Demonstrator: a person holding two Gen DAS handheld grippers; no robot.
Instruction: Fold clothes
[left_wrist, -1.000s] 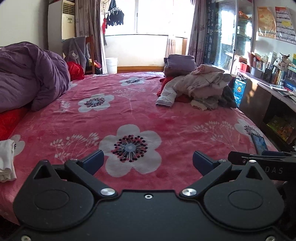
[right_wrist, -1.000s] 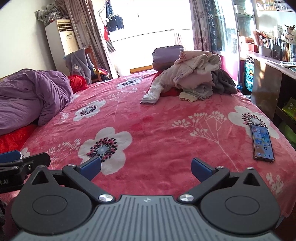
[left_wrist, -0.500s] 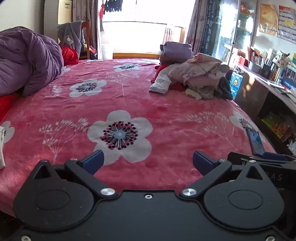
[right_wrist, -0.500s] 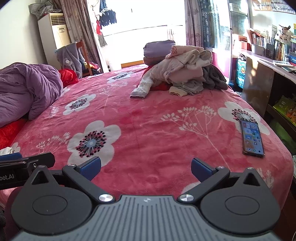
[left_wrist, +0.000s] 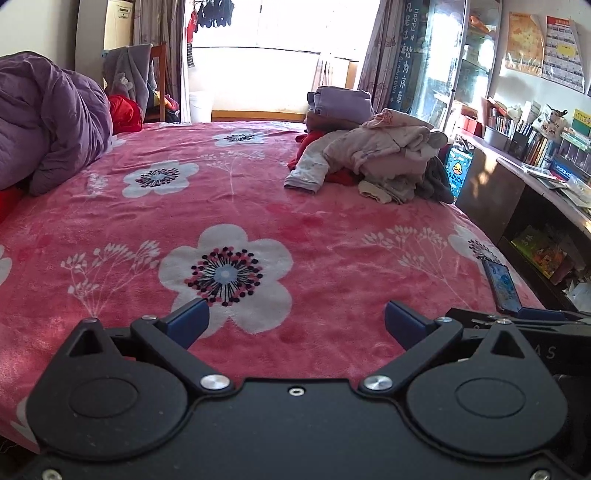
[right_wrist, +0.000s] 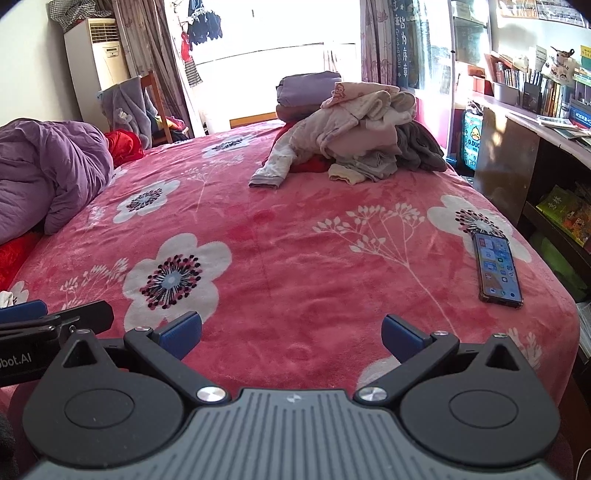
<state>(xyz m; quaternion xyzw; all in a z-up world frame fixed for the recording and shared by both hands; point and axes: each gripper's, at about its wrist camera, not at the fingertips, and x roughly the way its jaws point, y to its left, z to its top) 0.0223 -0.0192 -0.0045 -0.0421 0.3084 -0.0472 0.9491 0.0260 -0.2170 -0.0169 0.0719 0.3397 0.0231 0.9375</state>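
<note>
Left-wrist view: both tongs spread wide over the bed, nothing gripped

Left-wrist camera: left gripper (left_wrist: 293, 319) low over the near edge of the pink flowered blanket (left_wrist: 258, 206), blue fingertips (left_wrist: 186, 321) set far apart, holding nothing. Right-wrist camera: right gripper (right_wrist: 291, 332) likewise wide apart and empty, above bare blanket (right_wrist: 295, 240). Side by side, each tool's edge showing in the other's view.

Heap of unfolded clothes (left_wrist: 373, 162) on the far right part of the bed, well apart from both grippers; pale pink garments on top, grey and red pieces underneath, one light sleeve (right_wrist: 271, 171) trailing out flat toward the middle. Behind the heap, a folded purple stack (right_wrist: 308, 88) near the window.

Crumpled purple quilt (left_wrist: 48, 122) along the left side. Phone (right_wrist: 496, 267) lying face up, screen lit, near the right edge of the blanket, just ahead and right of the right gripper. Shelves of books (right_wrist: 535, 85) along the right wall.
</note>
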